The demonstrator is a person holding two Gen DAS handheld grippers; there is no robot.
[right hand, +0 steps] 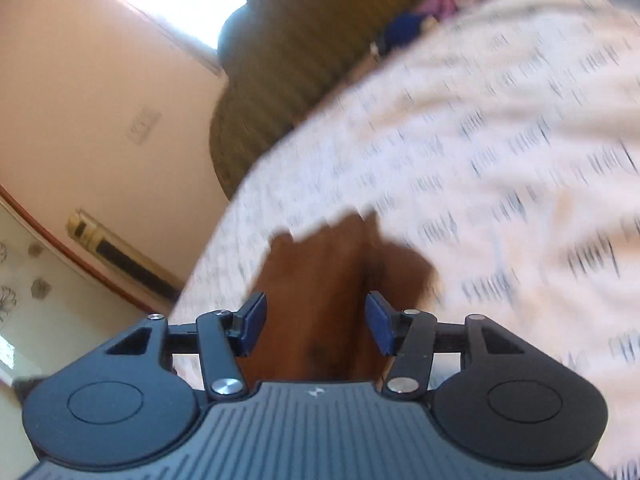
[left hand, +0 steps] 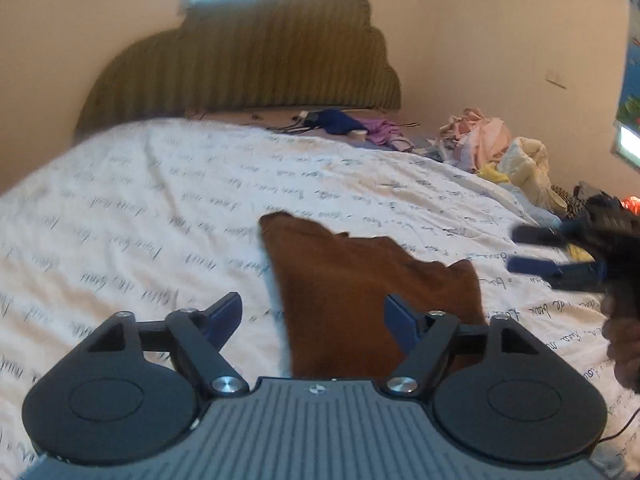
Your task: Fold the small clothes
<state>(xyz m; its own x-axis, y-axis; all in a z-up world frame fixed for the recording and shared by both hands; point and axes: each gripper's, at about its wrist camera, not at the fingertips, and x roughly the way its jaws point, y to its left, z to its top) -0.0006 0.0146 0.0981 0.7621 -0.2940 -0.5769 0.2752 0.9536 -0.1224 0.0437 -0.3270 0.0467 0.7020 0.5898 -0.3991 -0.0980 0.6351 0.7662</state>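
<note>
A small brown garment (left hand: 360,280) lies on the white bedspread with script print (left hand: 140,200). My left gripper (left hand: 314,316) hovers over its near edge, jaws wide open, nothing pinched between the blue pads (left hand: 226,312). In that same view my right gripper (left hand: 536,252) hangs at the right, off the cloth's right corner, its two blue fingers apart with only air between them. The right wrist view is blurred: the right gripper (right hand: 316,324) stands open above the brown garment (right hand: 320,280), and its pads do not press on the cloth.
An olive ribbed headboard (left hand: 248,60) closes the far end of the bed. Along the far and right side lies a heap of other clothes: blue (left hand: 336,122), purple (left hand: 380,132), pink (left hand: 480,136) and pale yellow (left hand: 524,164). A person's hand (left hand: 624,344) is at the right edge.
</note>
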